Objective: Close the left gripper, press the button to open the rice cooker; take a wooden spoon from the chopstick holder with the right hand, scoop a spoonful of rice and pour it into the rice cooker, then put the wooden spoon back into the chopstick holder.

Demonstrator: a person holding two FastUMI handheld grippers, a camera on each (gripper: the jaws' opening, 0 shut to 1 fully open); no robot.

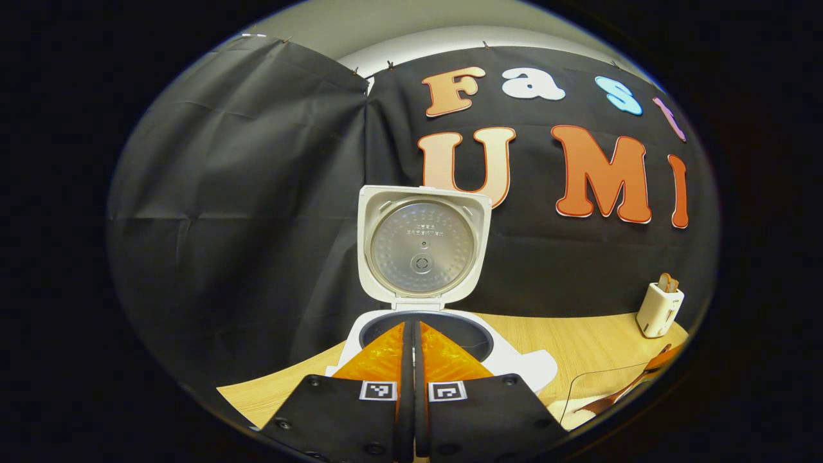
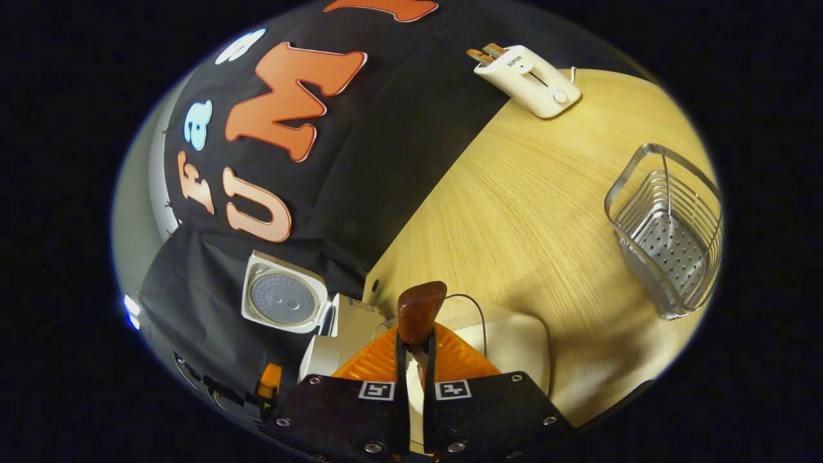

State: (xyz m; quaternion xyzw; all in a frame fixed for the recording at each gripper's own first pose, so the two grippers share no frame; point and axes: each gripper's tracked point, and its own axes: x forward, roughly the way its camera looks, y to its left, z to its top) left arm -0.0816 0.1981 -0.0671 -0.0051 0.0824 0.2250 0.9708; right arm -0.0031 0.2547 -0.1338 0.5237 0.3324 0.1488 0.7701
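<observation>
Left tool (image 1: pixel 413 334): fingers pressed together, empty, poised over open rice cooker (image 1: pixel 421 321), lid (image 1: pixel 423 244) upright. Right tool (image 2: pixel 415 341): pinching wooden spoon (image 2: pixel 419 310) above rice container (image 2: pixel 514 347). Wire chopstick holder (image 2: pixel 669 231) on tabletop (image 2: pixel 514 212), well apart. Toaster (image 2: pixel 530 80) beside wall.

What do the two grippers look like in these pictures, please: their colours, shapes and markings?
Both look alike. The left gripper has two wedge-shaped, ribbed, translucent orange fingers edged with black strips, on black plates with screws. Each plate carries a small square black-and-white marker. The right gripper shows the same orange fingers, black plates and markers.
</observation>
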